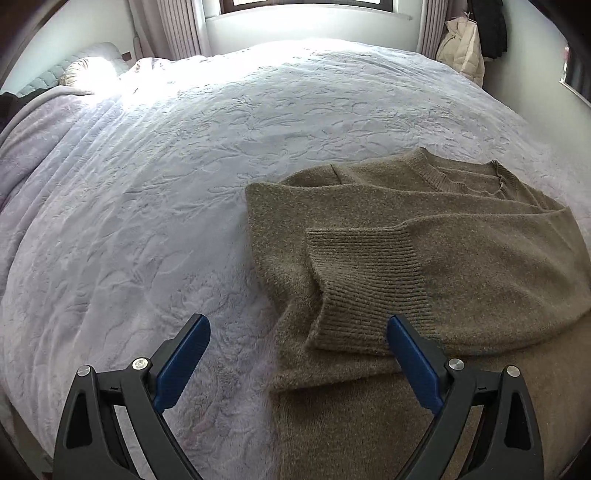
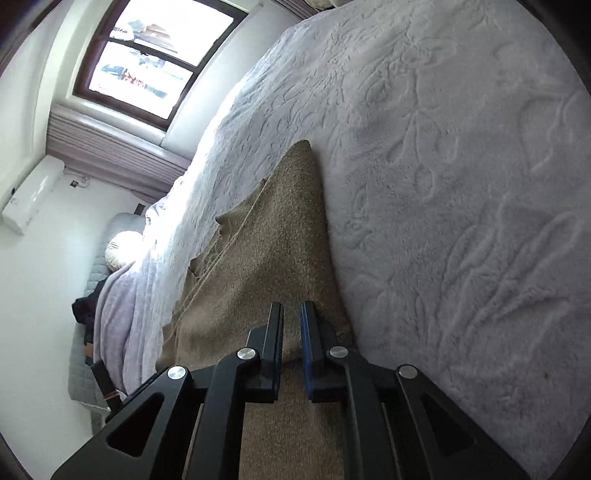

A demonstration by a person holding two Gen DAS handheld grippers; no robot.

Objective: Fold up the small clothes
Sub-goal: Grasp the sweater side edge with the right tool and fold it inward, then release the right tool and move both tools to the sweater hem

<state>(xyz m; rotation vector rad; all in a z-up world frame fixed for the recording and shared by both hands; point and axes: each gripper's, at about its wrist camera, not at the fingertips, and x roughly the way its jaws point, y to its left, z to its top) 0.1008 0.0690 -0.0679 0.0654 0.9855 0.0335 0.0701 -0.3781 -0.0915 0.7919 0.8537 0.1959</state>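
Fuzzy brown knit sweater [image 1: 461,258], ribbed cuff [image 1: 362,288], embossed plush bedspread [image 1: 147,206]

Open white embossed bedspread [image 1: 155,206] stretches left of the brown sweater [image 1: 461,240]; only its folded-over ribbed cuff [image 1: 362,280] lies between the left gripper's [image 1: 299,325] spread jaws.

Sweater [image 1: 461,254]: olive-brown knit, with ribbed texture at the cuff [image 1: 365,284] and neckline. Bedspread [image 1: 184,177]: pale lavender-white plush, embossed with a leaf-and-vine pattern. Left hand-held gripper [image 1: 299,328]: black frame, blue finger pads, silver pivot pins. Right hand-held gripper [image 2: 291,314]: same black, blue and silver scheme. Window frame [image 2: 122,107]: dark brown. Curtains [image 1: 181,26]: greyish-mauve, vertically pleated.
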